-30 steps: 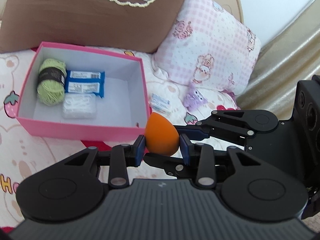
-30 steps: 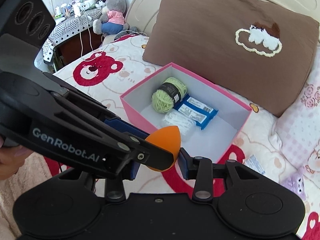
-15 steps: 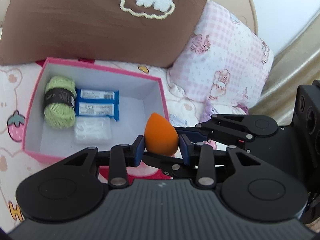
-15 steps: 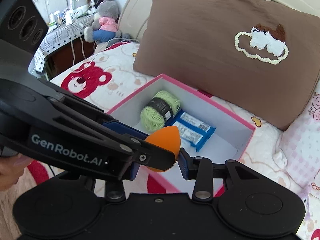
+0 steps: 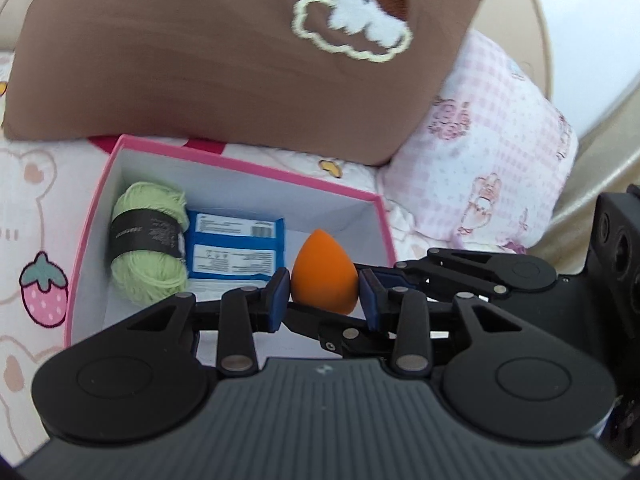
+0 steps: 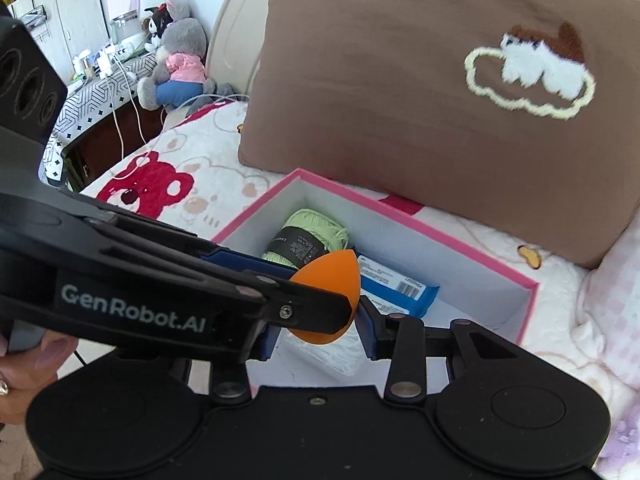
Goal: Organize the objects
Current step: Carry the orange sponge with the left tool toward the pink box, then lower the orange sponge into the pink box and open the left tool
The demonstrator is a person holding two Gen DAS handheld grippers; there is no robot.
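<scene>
Both grippers are pinching the same orange egg-shaped sponge (image 5: 324,276) over the pink box (image 5: 248,168). In the left wrist view the left gripper (image 5: 323,296) sits at centre frame, and its blue pads (image 5: 279,294) hug the sponge's sides. Its jaws are easing open a touch, though the sponge is between them and the pads look like they touch it. The right gripper (image 6: 318,322) comes in from the right side of that view. In its own view its jaws are narrowly set around the sponge's lower half, with the left gripper's arm crossing in front from the left.

Inside the box, a green yarn ball (image 5: 148,244) lies at the left end, with a blue packet (image 5: 234,250) right beside it. The right wrist view also shows a clear plastic pack (image 6: 340,354) under the sponge. A brown pillow (image 5: 224,52) fills the top of the frame behind the box, and a pink checked pillow (image 5: 492,152) sits at the right.
</scene>
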